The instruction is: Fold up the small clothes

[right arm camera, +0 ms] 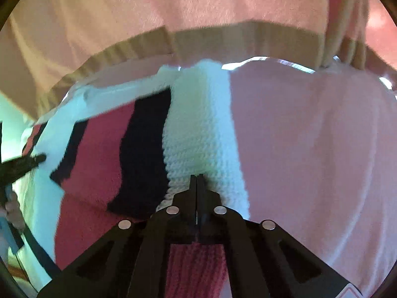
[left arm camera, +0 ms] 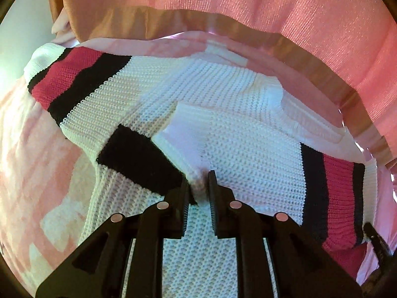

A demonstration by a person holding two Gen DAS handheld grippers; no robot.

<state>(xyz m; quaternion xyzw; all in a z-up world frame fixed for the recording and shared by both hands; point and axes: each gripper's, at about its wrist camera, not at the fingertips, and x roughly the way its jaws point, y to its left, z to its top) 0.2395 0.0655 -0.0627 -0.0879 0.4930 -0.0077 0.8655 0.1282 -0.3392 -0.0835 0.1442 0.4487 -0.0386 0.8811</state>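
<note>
A white knit sweater (left arm camera: 223, 124) with black and red stripes on its sleeves lies spread on a pink cloth. In the left wrist view my left gripper (left arm camera: 199, 186) pinches a bunched fold of the sweater's white knit beside a black band (left arm camera: 139, 159). In the right wrist view my right gripper (right arm camera: 197, 181) is shut on the sweater's edge (right arm camera: 198, 129), where white knit meets the black and red stripes (right arm camera: 104, 154). The left gripper's tip (right arm camera: 24, 164) shows at the left edge of the right wrist view.
A pink patterned cloth (left arm camera: 37, 161) covers the surface under the sweater and fills the right half of the right wrist view (right arm camera: 310, 149). A person in a pink top with a tan hem (left arm camera: 273, 12) stands close behind the surface.
</note>
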